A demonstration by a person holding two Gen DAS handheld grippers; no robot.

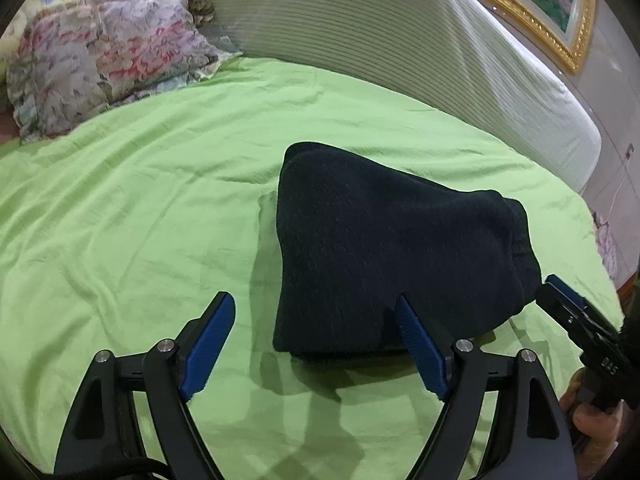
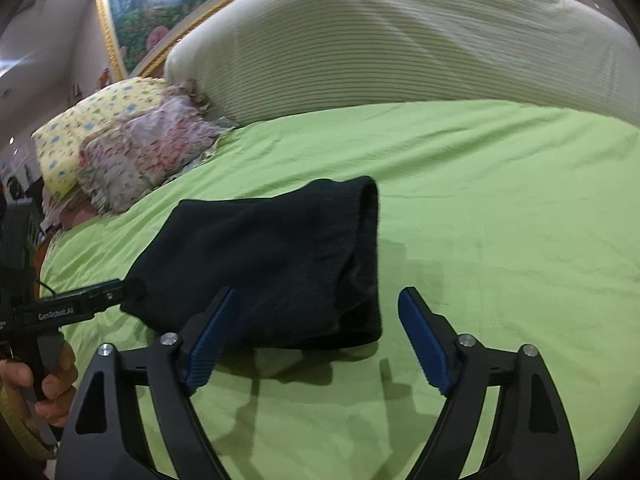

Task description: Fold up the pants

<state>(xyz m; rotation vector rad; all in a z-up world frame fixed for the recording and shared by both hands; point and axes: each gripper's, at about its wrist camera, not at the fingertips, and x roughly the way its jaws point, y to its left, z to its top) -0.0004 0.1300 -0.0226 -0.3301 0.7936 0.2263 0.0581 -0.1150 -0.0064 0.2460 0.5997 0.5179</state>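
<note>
Left gripper (image 1: pixel 314 308) stood wide open, blue pads (image 1: pixel 212 344) spread apart, nothing between them; it hung over the green bedsheet (image 1: pixel 140 200) near the folded bundle's front edge, the right-hand pad tip showing against the dark cloth, contact not clear. Right gripper (image 2: pixel 320 304) likewise gaped wide and empty, its left pad (image 2: pixel 208 344) overlapping the bundle's near edge in view, its right pad over bare sheet. The pants (image 1: pixel 384 248), dark navy or black, lay folded into a compact thick stack on the sheet; in the left wrist view they sat from centre toward 3 o'clock, in the right wrist view from centre toward 9 o'clock. Folded edges showed as layered at the bundle's right side in both views. In the left wrist view the right gripper entered at 4 o'clock, its tip close by the bundle's right corner, a hand (image 1: pixel 592 420) on its handle at the frame's edge. In the right wrist view the left gripper came in at 9 o'clock, its tip at the bundle's left corner, a hand (image 2: pixel 52 384) wrapped about the grip at 8 o'clock. Farther out: floral pillows (image 1: pixel 100 56) at 10 o'clock, a yellow patterned pillow (image 2: pixel 92 128) behind them, a ribbed pale headboard cushion (image 1: pixel 380 40) from 12 to 2 o'clock, and a gilt-framed picture (image 1: pixel 552 4) on the wall beyond. No containers were seen on the bed.
</note>
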